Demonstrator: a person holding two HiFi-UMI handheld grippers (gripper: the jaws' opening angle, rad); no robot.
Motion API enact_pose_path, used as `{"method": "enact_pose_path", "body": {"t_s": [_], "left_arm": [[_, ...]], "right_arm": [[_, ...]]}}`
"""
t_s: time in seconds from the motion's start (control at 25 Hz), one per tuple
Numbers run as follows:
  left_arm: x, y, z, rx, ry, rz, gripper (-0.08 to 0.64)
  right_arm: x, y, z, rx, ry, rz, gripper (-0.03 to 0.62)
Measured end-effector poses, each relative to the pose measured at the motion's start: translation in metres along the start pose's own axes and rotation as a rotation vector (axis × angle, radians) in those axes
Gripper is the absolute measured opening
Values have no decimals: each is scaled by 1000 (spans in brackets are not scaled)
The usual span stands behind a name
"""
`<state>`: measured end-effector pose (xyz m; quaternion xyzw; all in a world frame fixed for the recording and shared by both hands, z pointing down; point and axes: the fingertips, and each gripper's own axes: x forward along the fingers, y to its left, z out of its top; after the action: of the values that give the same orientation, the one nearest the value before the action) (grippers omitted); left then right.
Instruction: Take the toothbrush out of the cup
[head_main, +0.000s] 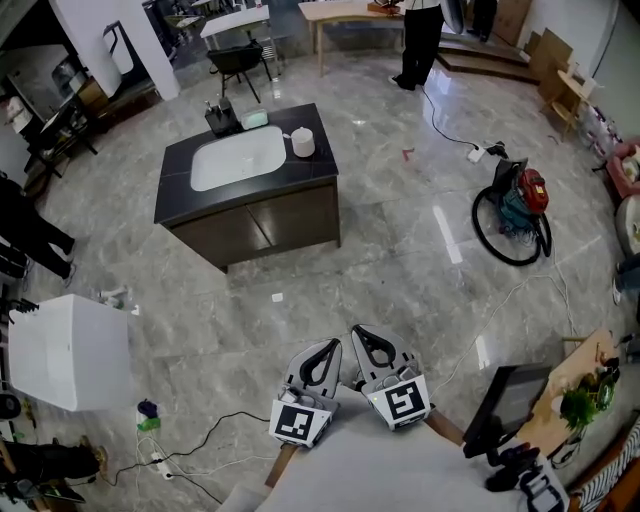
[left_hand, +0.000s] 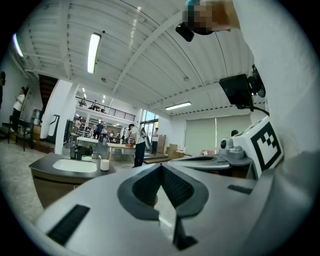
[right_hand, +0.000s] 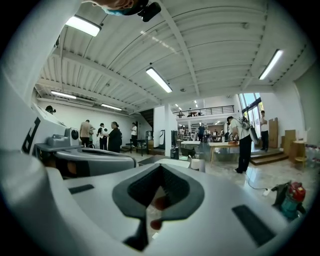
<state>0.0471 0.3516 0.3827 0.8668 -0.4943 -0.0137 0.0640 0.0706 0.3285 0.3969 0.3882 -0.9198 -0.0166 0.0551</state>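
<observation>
The cup (head_main: 302, 142) is standing at the right end of the sink counter (head_main: 176, 196), just beside the basin (head_main: 238, 158), with the toothbrush (left_hand: 99, 157) poking up from it as a thin stick leaning toward the basin. The left gripper (head_main: 328, 348) and right gripper (head_main: 360, 334) are hovering side by side well in front of the counter, both level, jaws pressed together on nothing, the right one seeming slightly better lined up with the cup. Only bare floor is lying between; a vacuum cleaner (head_main: 520, 198) is sitting well off to the counter's right, blocking nothing.

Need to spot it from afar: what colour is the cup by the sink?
The cup is white; clearest in the head view.
</observation>
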Motion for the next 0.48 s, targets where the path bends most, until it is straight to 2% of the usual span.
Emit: {"method": "enact_pose_path", "body": {"t_s": [0.08, 0.24, 0.36, 0.48], "left_arm": [[-1, 0, -1, -1, 1, -7, 4], [-3, 5, -2, -6, 0, -20, 3], [-8, 16, 0, -9, -4, -22, 3], [-12, 28, 3, -11, -11, -27, 5]], "right_arm": [[-1, 0, 0, -4, -1, -12, 5], [1, 1, -5, 84, 24, -48, 5], [10, 4, 4, 14, -19, -46, 5], [19, 10, 11, 10, -37, -61, 5]]}}
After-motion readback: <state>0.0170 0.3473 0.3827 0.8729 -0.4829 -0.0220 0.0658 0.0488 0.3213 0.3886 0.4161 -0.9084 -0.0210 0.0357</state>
